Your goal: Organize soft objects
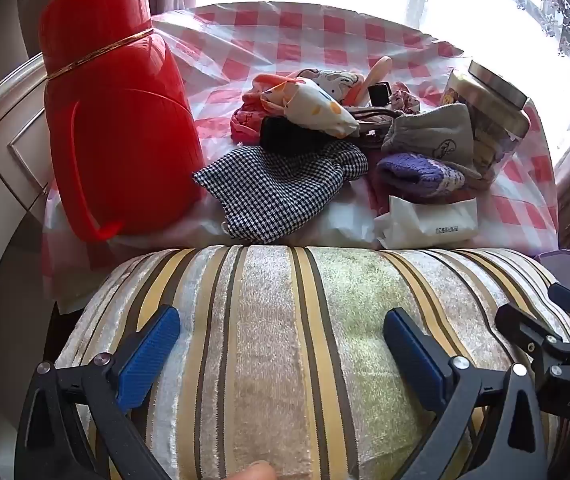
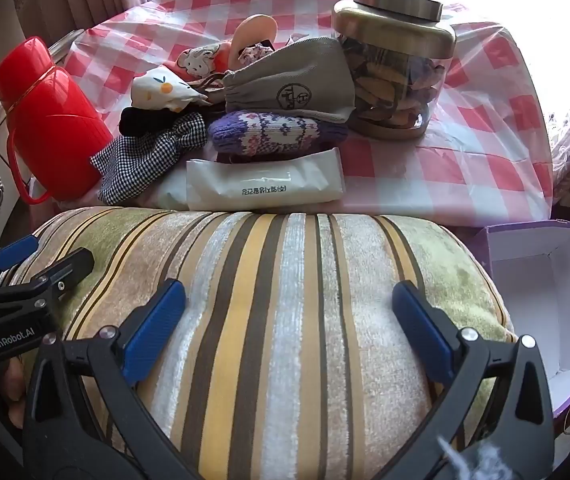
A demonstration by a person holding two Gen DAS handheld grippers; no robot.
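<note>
Left tongs [image 1: 281, 344] and right tongs [image 2: 289, 320] spread wide, empty, angled steeply down over striped cushion [image 2: 269, 300].

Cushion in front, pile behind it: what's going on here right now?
A person holds both grippers wide open over the striped cushion, gripping nothing: the left gripper and right gripper sit side by side, angled down. Behind it, on the checked tablecloth, the pile of soft things lies untouched: a houndstooth cloth, purple knit, grey pouch and tissue pack. A red thermos stands left, a jar right, and an open box waits beside the cushion.
</note>
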